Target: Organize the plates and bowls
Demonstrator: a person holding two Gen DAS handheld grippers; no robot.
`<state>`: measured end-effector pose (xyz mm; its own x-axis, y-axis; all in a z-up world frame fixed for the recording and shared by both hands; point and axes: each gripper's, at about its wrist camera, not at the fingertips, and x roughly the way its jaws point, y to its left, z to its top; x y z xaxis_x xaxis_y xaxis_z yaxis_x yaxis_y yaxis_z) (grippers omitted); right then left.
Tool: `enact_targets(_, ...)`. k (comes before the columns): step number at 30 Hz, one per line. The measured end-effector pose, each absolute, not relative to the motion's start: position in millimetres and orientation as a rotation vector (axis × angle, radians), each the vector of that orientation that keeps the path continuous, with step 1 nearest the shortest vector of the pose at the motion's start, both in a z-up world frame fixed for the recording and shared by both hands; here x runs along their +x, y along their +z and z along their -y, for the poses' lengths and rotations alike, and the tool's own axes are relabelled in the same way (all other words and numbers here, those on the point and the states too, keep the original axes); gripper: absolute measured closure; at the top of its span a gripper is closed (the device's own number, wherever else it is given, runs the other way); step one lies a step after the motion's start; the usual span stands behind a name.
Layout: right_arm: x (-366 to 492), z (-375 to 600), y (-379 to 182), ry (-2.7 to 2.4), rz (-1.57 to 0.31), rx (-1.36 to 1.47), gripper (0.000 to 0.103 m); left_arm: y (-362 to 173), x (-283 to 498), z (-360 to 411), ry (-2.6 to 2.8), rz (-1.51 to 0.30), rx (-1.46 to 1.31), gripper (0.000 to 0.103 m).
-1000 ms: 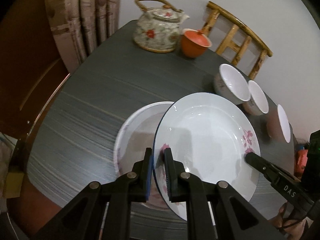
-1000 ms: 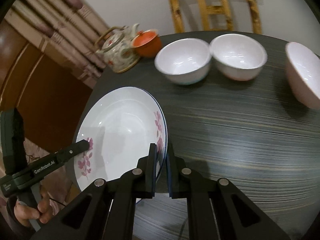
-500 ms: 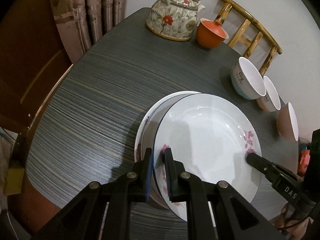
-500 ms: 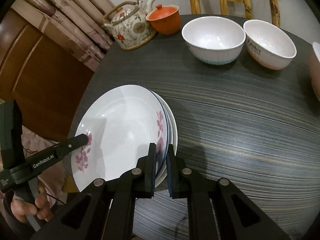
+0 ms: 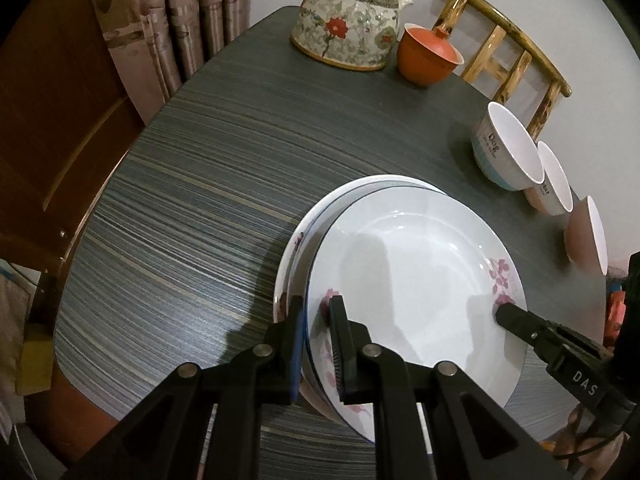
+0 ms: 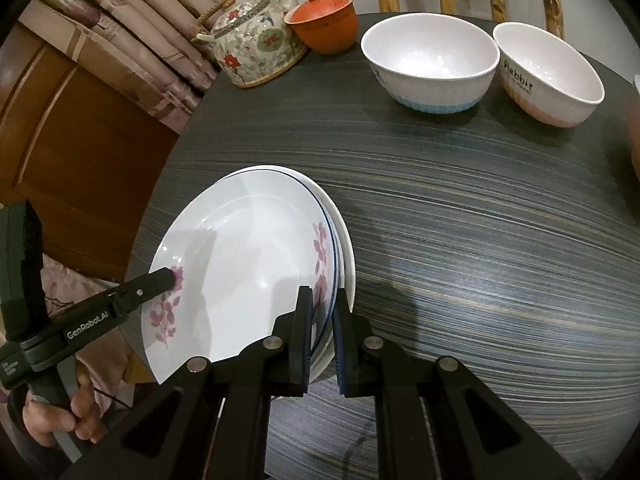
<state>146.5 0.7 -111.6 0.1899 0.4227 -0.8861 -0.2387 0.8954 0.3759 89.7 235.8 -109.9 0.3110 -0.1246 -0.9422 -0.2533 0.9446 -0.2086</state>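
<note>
- Curtain [image 5: 176, 20]: hangs at far left, behind the worktop [image 5: 192, 208].
- Left hand-held gripper [image 5: 316, 344]: closed on the near-left rim of the top plate [image 5: 416, 280]; one pad on the plate's face, the other under the rim.
- Top plate: white, pink flowers, blue edge line; held at both sides, sitting over a lower plate [image 5: 320, 216] and offset slightly to the right of it. Whether the two touch I cannot tell.
- Lower plate: on the worktop, near its front edge; only its left and far rim show.
- Teapot [image 5: 348, 28]: floral, at the far edge.
- Orange cup [image 5: 428, 56]: lidded, just right of the teapot.
- Right hand-held gripper [image 6: 322, 334]: closed on the top plate's right rim.
- Bowls: three in a row at right – blue-based [image 5: 506, 152], pink-based [image 5: 554, 184], brown [image 5: 586, 236]; upright, close together.
- Chair [image 5: 500, 48]: bamboo, behind the bowls.
</note>
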Motion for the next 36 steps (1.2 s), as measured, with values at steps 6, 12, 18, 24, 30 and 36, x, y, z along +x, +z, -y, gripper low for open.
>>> enact_targets(6, 150, -1, -116, 0.458, -1.317, 0.155, 0.091, -110, 93, -235, 0.093, -1.272, -0.344, 0.091)
enact_targets(12, 151, -5, -117, 0.459, -1.319, 0.129, 0.090, -111, 97, -235, 0.096, -1.297, -0.342, 0.090)
enact_targets(18, 151, -8, -116, 0.457, -1.328, 0.116, 0.085, -109, 102, -226, 0.120, -1.328, -0.276, 0.088)
enact_targets(24, 152, -12, -116, 0.453, -1.334, 0.111, 0.081, -106, 103, -222, 0.158, -1.335, -0.248, 0.087)
enact_targets(30, 153, -14, -114, 0.454, -1.340, 0.110, 0.079, -97, 103, -208, 0.227, -1.310, -0.135, 0.087)
enact_targets(36, 150, -18, -107, 0.456, -1.313, 0.096, 0.077, -90, 100, -202, 0.180, -1.263, -0.166, 0.087)
